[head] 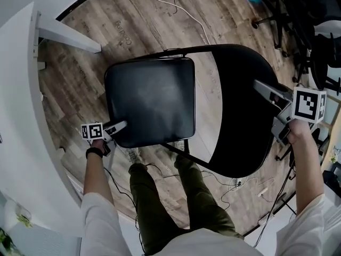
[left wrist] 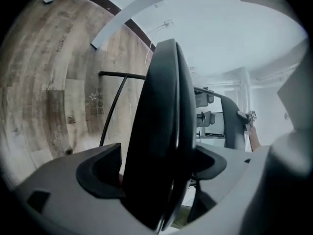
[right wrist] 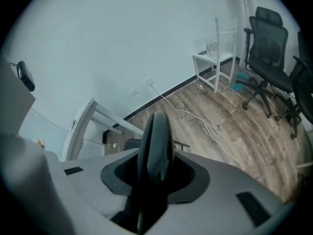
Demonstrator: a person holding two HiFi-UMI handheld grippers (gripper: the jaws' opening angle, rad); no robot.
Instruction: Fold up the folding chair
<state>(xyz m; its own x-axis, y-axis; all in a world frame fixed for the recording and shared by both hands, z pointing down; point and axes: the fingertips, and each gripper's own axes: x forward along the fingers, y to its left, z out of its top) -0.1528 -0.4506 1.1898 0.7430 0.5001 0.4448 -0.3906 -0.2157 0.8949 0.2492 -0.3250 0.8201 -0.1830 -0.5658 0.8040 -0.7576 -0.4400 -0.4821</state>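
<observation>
- Legs [head: 154, 207] in dark trousers stand just behind the unfolded folding chair [head: 234, 153] on the wood floor [head: 96, 31].
- Only its own view shows the left gripper [head: 120, 125] spread around the black seat [head: 152, 97] edge; the right gripper [head: 264, 88] pinches the backrest [head: 240, 79] top.
- White table [head: 21, 100] close at left — office chairs [right wrist: 266, 48] and a cable [head: 184, 12] beyond.

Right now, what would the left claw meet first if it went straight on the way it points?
The folding chair's black seat: its edge already sits between the spread jaws of the left claw, so going on would likely just push it deeper in.
</observation>
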